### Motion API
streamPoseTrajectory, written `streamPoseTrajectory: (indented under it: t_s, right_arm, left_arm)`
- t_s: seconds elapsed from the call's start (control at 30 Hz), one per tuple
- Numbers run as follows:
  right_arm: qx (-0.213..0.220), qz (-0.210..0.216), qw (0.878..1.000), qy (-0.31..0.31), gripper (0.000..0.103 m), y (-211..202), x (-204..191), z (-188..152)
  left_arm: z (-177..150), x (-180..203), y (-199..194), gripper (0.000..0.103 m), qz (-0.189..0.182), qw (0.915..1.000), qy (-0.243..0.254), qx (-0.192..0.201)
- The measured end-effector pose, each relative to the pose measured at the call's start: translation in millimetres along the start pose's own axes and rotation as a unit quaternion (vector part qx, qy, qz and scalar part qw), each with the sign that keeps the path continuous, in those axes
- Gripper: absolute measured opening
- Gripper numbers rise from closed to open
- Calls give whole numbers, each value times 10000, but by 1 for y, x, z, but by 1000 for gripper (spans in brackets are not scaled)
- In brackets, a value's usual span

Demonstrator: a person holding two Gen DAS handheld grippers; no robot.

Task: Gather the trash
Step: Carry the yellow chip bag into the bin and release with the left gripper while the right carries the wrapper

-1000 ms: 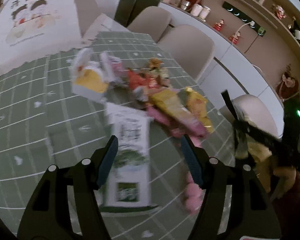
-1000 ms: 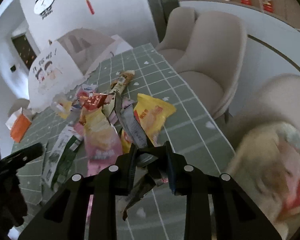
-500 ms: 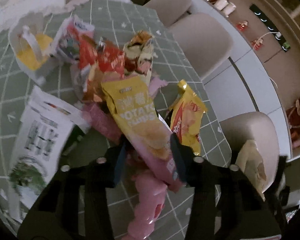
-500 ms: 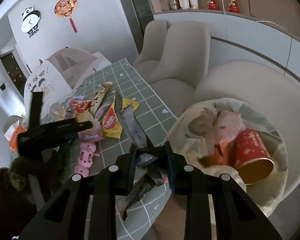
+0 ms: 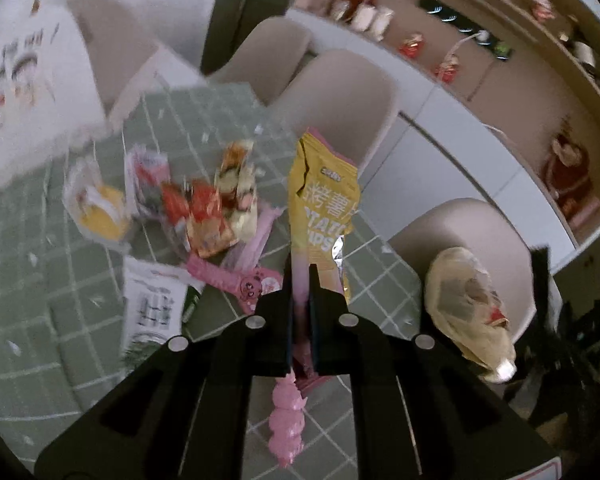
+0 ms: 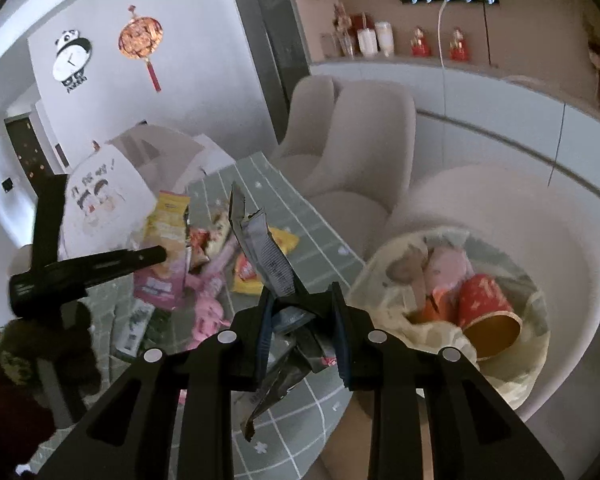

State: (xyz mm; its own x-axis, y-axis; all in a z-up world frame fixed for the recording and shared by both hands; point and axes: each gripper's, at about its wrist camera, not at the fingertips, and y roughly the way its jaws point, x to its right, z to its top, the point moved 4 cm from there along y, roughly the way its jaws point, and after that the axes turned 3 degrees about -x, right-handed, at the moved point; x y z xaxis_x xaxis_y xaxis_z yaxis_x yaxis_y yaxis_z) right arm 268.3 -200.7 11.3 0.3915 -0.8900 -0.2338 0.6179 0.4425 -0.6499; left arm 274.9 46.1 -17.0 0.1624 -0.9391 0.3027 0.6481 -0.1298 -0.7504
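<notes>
**A:** ok so where's the trash at right now? Looks like both grippers are loaded.

**B:** Yep. The left gripper [image 5: 300, 280] has its jaws pinched shut on the yellow-and-pink chip bag [image 5: 324, 204], which sticks up and forward out of the jaws, off the surface [image 5: 40, 240]. The right gripper [image 6: 302, 312] is clamped on a grey foil wrapper [image 6: 266, 254]; one end pokes up ahead of the jaws and a crumpled tail hangs below them.

**A:** And the bag they go in?

**B:** The trash bag [image 6: 384, 308] sits open on a chair [image 6: 540, 220], just ahead and to the right of the right jaws. A red paper cup [image 6: 484, 308] and some pink stuff are already inside. From the left wrist view the same bag is off to the right of the jaws, with the leftover wrapper pile [image 5: 204, 216] ahead and to the left on the surface.

**A:** So carry-to-bag step?

**B:** I'd say so. Next, the right one needs to get over the bag's mouth before letting go, since that dangling tail could snag the rim. The left one has further to swing across.
</notes>
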Motion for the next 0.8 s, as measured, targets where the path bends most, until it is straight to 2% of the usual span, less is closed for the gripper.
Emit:
streamPoseTrajectory:
  t_s: [0.17, 0.33, 0.53, 0.8]
  right_arm:
    - [348, -97, 9992, -152, 26, -26, -10, 18]
    - [574, -359, 9969, -400, 26, -49, -12, 31]
    - [729, -736, 9937, -426, 26, -78, 12, 37]
    - [753, -1116, 9908, -130, 26, -102, 76, 32]
  left_arm:
    - [10, 25, -48, 6, -122, 9974, 605, 365]
    - [20, 56, -73, 6, -526, 9929, 928, 531]
    - [23, 100, -65, 6, -1023, 9862, 1208, 476]
    - [10, 166, -24, 6, -1559, 9761, 1516, 50]
